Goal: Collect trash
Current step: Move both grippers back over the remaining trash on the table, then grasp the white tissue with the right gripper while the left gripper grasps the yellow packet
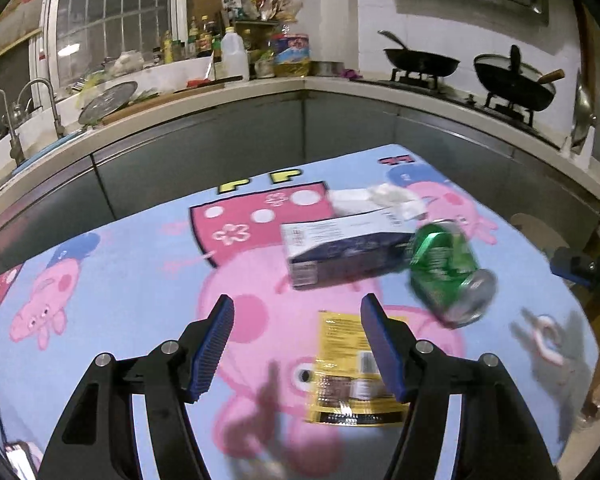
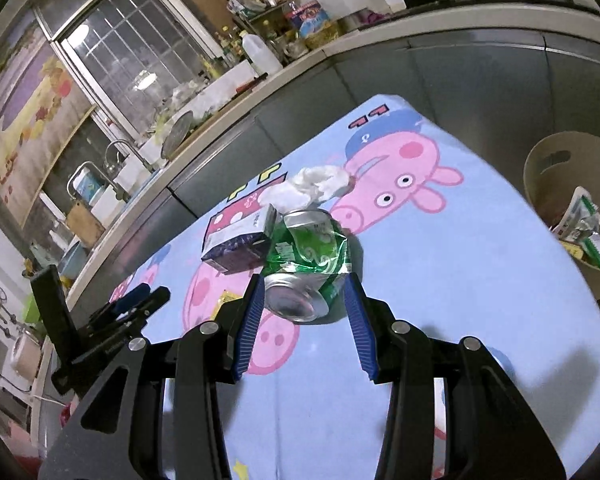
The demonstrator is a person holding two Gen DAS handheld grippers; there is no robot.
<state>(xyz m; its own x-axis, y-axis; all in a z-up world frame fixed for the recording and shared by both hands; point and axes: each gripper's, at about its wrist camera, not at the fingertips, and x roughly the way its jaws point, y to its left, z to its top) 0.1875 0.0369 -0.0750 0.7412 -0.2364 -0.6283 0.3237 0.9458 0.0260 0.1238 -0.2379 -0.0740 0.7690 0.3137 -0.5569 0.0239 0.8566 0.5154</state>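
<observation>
Your right tool (image 2: 305,300) has its two blue pads spread apart on either side of the crushed green can (image 2: 310,264), whose silver base sits between the fingertips; whether the pads (image 2: 249,322) actually touch the metal cannot be told. That can lies on its side on the cartoon-pig cloth covering the counter (image 2: 440,280). Touching the can's far left side is a dark blue carton (image 2: 238,246), and just beyond both sits a crumpled white tissue (image 2: 320,184). Off the counter's right edge stands a beige bin (image 2: 540,168) already holding wrappers.

Your left tool (image 1: 297,340) is also spread wide and grips nothing. A yellow snack packet (image 1: 346,368) lies flat on the cloth between and beneath its fingers, partly hidden by the right one. From this side the can (image 1: 448,268) is ahead and to the right, with the carton (image 1: 340,252) straight ahead, both blurred.
</observation>
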